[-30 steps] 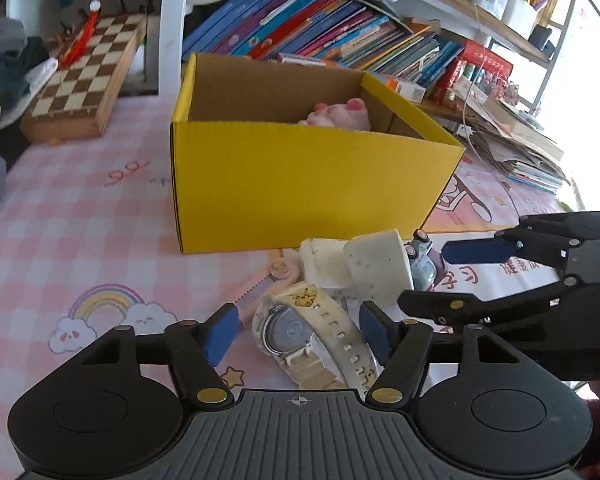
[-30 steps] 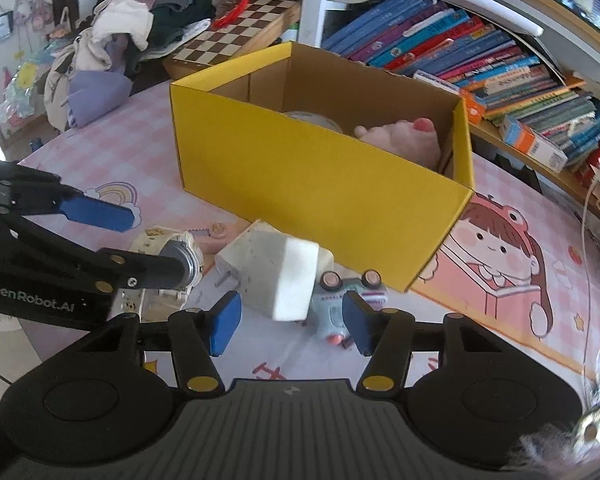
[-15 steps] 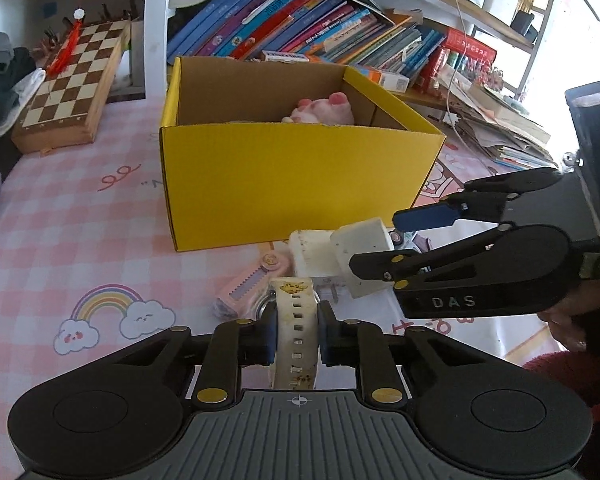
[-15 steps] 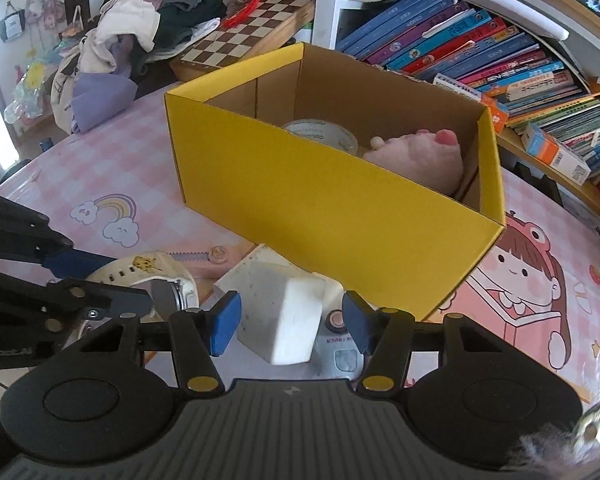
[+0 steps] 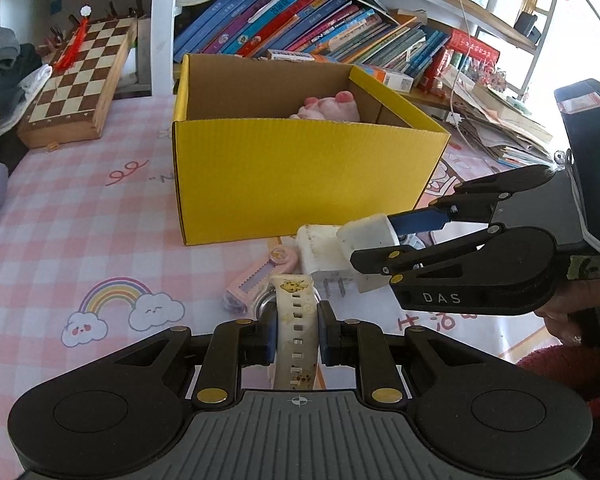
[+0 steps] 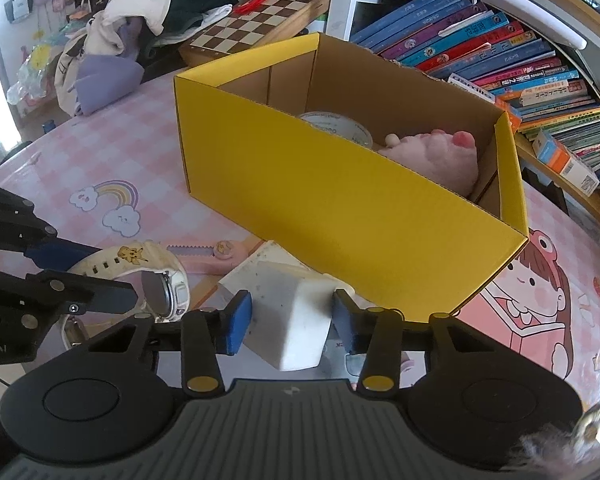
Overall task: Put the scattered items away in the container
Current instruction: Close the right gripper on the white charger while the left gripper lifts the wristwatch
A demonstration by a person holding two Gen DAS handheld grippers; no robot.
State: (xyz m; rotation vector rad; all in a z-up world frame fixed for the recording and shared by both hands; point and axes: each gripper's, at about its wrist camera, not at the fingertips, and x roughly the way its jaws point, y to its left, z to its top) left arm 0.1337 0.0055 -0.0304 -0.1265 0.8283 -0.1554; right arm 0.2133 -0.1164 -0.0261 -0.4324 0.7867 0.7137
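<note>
At the bottom centre of the left wrist view, my left gripper (image 5: 297, 340) is clamped on the strap of the cream watch (image 5: 296, 320), pads on both sides of the band. The strap looks soft and bendy, so the heavier watch head will prob. dangle; a grip nearer the case would steady it.

Low centre in the right wrist view, my right gripper (image 6: 290, 320) has its jaws closing round the white block (image 6: 290, 320), w/ the blue pads at or nearly at its flanks. The block seems light, stiff and a bit chalky, fine to pinch across the flat sides.

Both items sit just in front of the yellow box (image 6: 340, 200), centre frame, w/ a pink comb-like thing (image 5: 260, 280) between them and the near wall. That wall is tall, so I'd judge both need a clear lift over the rim. Inside, a pink plush (image 6: 440, 156) fills the right end and a tape roll (image 6: 336, 124) lies mid-box; the left end looks freest.
</note>
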